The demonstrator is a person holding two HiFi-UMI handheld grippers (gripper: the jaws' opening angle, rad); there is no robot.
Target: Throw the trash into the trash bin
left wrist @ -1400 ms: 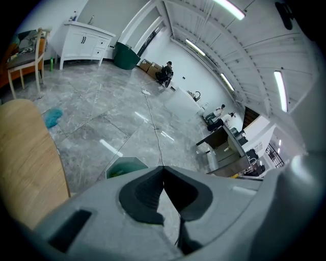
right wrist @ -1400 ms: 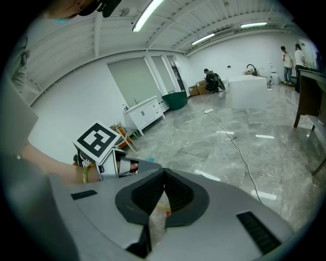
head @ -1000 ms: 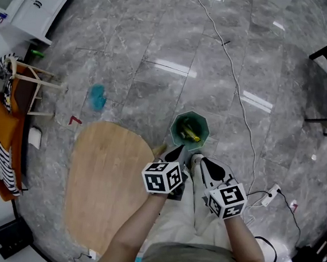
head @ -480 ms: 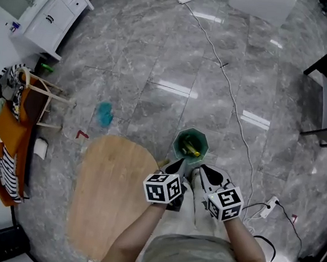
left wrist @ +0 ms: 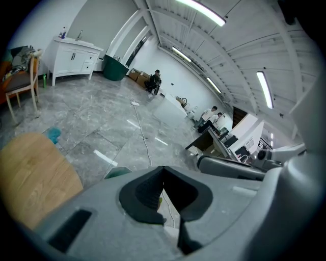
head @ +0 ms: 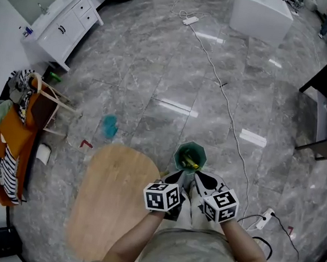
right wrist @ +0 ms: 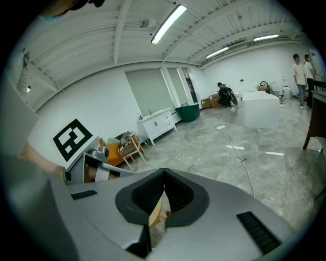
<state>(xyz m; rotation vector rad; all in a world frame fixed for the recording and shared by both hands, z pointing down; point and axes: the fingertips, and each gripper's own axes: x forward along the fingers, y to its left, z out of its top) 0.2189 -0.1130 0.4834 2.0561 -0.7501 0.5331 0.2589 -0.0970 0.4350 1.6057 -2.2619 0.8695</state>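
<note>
While the left tongs [head: 177, 173] and right tongs [head: 197, 174] are closed, empty, the trash bin [head: 178, 154] stands near

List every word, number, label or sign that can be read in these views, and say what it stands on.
No readable words or numbers in any view.
left gripper's cube and right gripper's cube: square black-and-white marker patterns only, no letters or digits.
</note>
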